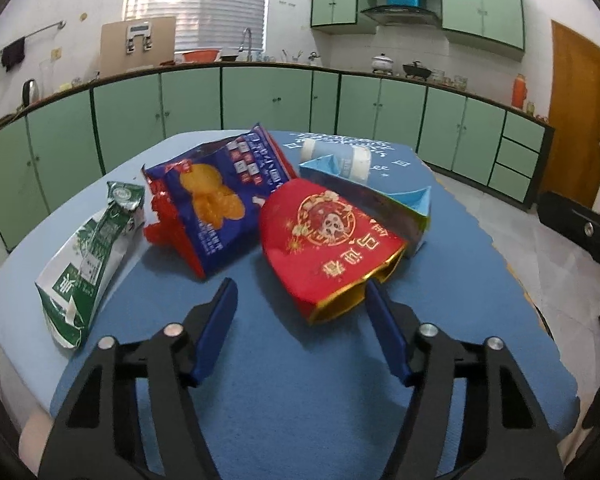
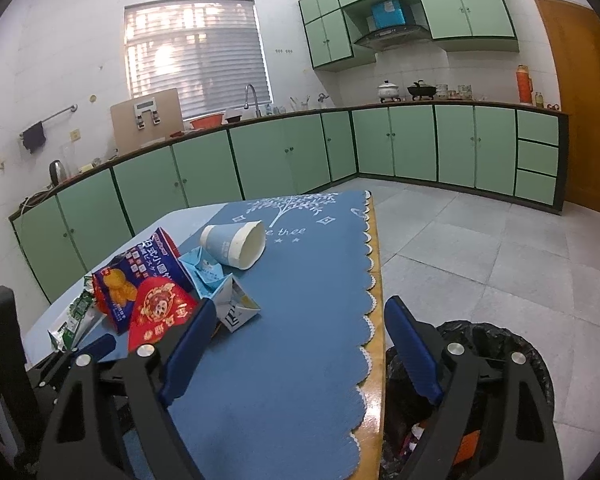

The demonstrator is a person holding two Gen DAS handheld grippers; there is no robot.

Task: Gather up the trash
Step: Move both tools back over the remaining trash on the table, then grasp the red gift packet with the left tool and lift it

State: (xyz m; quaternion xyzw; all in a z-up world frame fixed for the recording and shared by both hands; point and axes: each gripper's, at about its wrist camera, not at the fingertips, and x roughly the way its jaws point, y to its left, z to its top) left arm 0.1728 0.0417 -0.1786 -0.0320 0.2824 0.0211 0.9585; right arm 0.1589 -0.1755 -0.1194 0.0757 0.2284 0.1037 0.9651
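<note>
Trash lies on a blue table mat (image 1: 280, 380): a red snack bag (image 1: 328, 248), a blue chip bag (image 1: 220, 200), a green and white pouch (image 1: 88, 260), a flattened light blue carton (image 1: 384, 200) and a tipped paper cup (image 1: 336, 158). My left gripper (image 1: 300, 300) is open, its jaws standing just before the red bag's gold open end. My right gripper (image 2: 298, 312) is open and empty above the mat's right edge, with the red bag (image 2: 160, 312), carton (image 2: 228, 296) and cup (image 2: 236, 244) ahead to its left.
A bin with a black liner (image 2: 480, 360) holding some trash stands on the floor right of the table. The table's wooden edge (image 2: 376, 340) runs beside it. Green kitchen cabinets (image 2: 420, 144) line the far walls. A dark object (image 2: 0, 360) is at the left.
</note>
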